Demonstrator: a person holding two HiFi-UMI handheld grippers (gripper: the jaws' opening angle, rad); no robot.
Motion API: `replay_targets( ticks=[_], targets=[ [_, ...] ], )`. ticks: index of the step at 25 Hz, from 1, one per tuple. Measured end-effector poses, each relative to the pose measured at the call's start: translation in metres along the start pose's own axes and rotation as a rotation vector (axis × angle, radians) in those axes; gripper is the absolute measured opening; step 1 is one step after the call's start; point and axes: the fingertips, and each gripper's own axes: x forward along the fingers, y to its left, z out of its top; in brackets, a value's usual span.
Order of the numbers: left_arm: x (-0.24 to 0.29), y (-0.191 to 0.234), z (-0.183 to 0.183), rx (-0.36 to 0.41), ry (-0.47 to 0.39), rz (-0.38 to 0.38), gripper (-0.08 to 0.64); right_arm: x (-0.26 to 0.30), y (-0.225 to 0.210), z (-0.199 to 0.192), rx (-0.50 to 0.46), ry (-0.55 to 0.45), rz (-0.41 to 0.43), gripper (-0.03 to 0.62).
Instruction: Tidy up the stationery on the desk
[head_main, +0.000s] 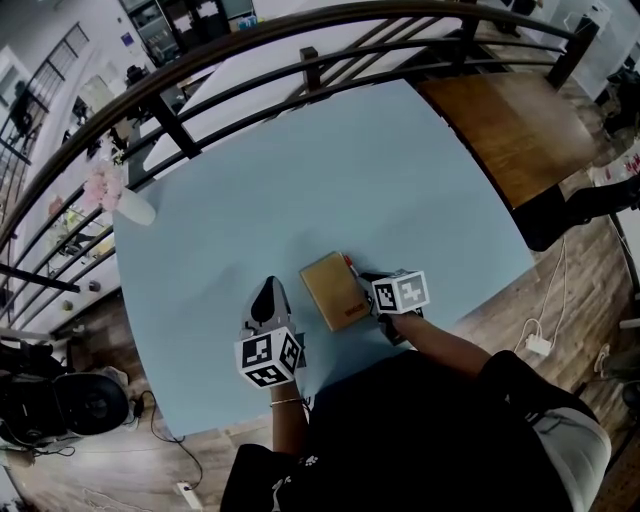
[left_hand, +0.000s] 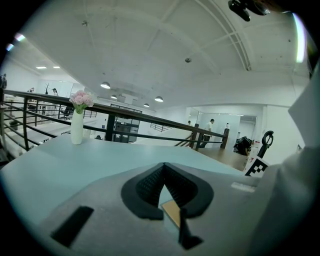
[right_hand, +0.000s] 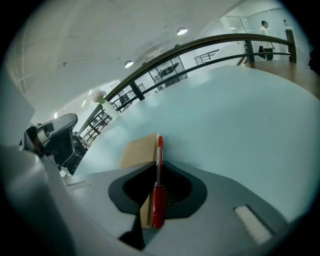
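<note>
A brown notebook (head_main: 335, 290) lies flat near the front of the light blue desk (head_main: 330, 170). My right gripper (head_main: 370, 281) sits just right of it, shut on a red pen (right_hand: 158, 192) that lies along the notebook's (right_hand: 136, 151) right edge; whether the two touch I cannot tell. The pen's tip (head_main: 350, 262) pokes out by the notebook's far right corner. To the notebook's left, my left gripper (head_main: 268, 292) hovers low over the desk, shut and empty. In the left gripper view a corner of the notebook (left_hand: 172, 210) shows below the closed jaws of the left gripper (left_hand: 164, 169).
A white vase with pink flowers (head_main: 122, 196) stands at the desk's far left edge. A dark metal railing (head_main: 300, 60) runs behind the desk. A wooden surface (head_main: 510, 125) adjoins the far right side. Cables and a power strip (head_main: 538, 345) lie on the floor.
</note>
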Motion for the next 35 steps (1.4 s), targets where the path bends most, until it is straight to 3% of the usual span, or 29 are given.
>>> replay_targets(
  ticks=[18,23,29,35],
  targets=[
    [0.001,0.002,-0.002,-0.004,0.009,-0.007,-0.002,-0.005,-0.004,0.006,0.026,-0.030,0.005,0.086],
    [-0.003,-0.001,0.003,0.007,0.005,-0.005,-0.002,-0.019,-0.004,0.023,0.010,-0.102,0.010,0.066],
    [-0.005,-0.006,0.008,0.022,0.005,-0.013,-0.002,-0.037,0.007,0.055,-0.098,-0.205,0.021,0.014],
    [-0.007,-0.018,0.008,0.042,0.013,-0.023,-0.002,-0.061,0.020,0.076,-0.149,-0.312,0.072,0.011]
  ],
)
